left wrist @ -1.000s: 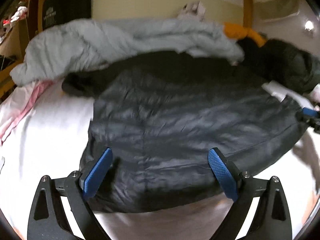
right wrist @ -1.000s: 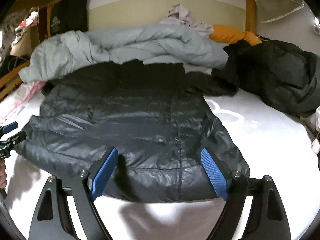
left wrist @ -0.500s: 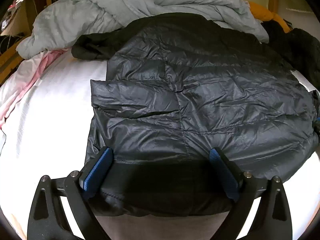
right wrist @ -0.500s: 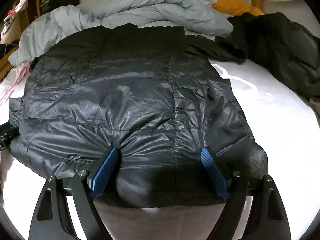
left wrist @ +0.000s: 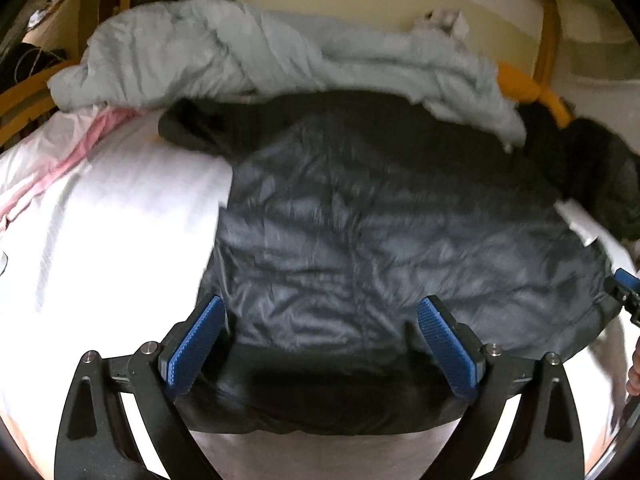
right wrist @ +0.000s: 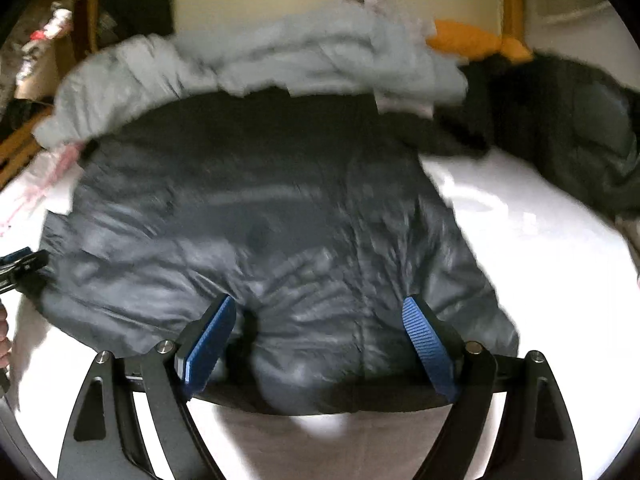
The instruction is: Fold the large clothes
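A dark grey puffer jacket (left wrist: pixel 380 220) lies spread flat on the white bed sheet (left wrist: pixel 100 240), with its hem nearest me. My left gripper (left wrist: pixel 320 304) stands wide open at the hem's left part, and the hem lies between its blue pads without being pinched. In the right wrist view the jacket (right wrist: pixel 260 208) fills the middle. My right gripper (right wrist: pixel 318 302) is wide open at the hem's right part, fabric bulging between its fingers. Each gripper shows at the edge of the other's view: the right gripper (left wrist: pixel 624 288) and the left gripper (right wrist: pixel 20 264). Both views are blurred.
A pale grey-blue duvet (left wrist: pixel 240 52) is bunched across the far side behind the collar. A black coat (right wrist: pixel 568 128) is heaped at the right, with an orange cloth (right wrist: pixel 472 40) behind it. Pink fabric (left wrist: pixel 88 140) lies at the far left. A wooden bed frame (left wrist: pixel 24 96) edges the left.
Half a second ago both grippers were pushed low and close over the hem. Now both views have drawn back and tipped up. The jaws stay wide, and the hem sits deeper between them than a second ago.
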Demonstrator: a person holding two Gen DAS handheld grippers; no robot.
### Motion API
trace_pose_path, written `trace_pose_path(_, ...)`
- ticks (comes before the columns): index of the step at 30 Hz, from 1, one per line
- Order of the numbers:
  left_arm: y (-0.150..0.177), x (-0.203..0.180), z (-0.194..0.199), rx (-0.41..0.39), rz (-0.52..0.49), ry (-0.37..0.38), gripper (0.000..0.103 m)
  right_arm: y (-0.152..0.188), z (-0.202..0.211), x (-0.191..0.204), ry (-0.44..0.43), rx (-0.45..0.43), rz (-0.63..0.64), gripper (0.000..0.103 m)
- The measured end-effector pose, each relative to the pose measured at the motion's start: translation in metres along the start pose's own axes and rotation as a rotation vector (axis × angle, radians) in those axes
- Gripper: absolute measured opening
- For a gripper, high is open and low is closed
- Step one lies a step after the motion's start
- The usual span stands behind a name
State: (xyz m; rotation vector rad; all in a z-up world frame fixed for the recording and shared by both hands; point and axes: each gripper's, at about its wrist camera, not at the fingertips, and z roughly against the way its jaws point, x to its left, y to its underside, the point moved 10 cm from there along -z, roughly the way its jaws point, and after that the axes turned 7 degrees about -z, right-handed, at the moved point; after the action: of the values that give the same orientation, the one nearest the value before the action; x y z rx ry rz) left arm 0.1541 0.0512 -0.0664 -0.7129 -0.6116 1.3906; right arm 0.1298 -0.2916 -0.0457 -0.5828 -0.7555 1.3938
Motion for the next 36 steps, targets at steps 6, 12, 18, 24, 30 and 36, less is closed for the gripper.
trace_pose_path(6, -0.020, -0.016, 0.029, -0.122, -0.086, 0.002, 0.097, -0.015, 0.025, 0.008, -0.015, -0.084, 0.020, 0.087)
trace_pose_path(12, -0.022, -0.037, 0.043, -0.161, -0.162, 0.028, 0.097, -0.015, 0.028, 0.010, -0.023, -0.084, 0.024, 0.087)
trace_pose_path(18, -0.016, -0.049, 0.043, -0.148, -0.213, 0.034, 0.097, -0.011, 0.032, 0.018, -0.018, -0.088, 0.061, 0.087)
trace_pose_path(24, -0.014, -0.051, 0.043, -0.135, -0.213, 0.043, 0.097, -0.006, 0.033, 0.024, -0.014, -0.079, 0.082, 0.087)
trace_pose_path(30, 0.001, -0.062, 0.037, -0.074, -0.263, 0.065, 0.097, 0.015, 0.035, 0.033, -0.011, -0.038, 0.100, 0.087)
trace_pose_path(36, 0.035, -0.083, 0.032, 0.007, -0.319, 0.128, 0.097, 0.058, 0.014, 0.035, 0.182, 0.109, 0.257, 0.087)
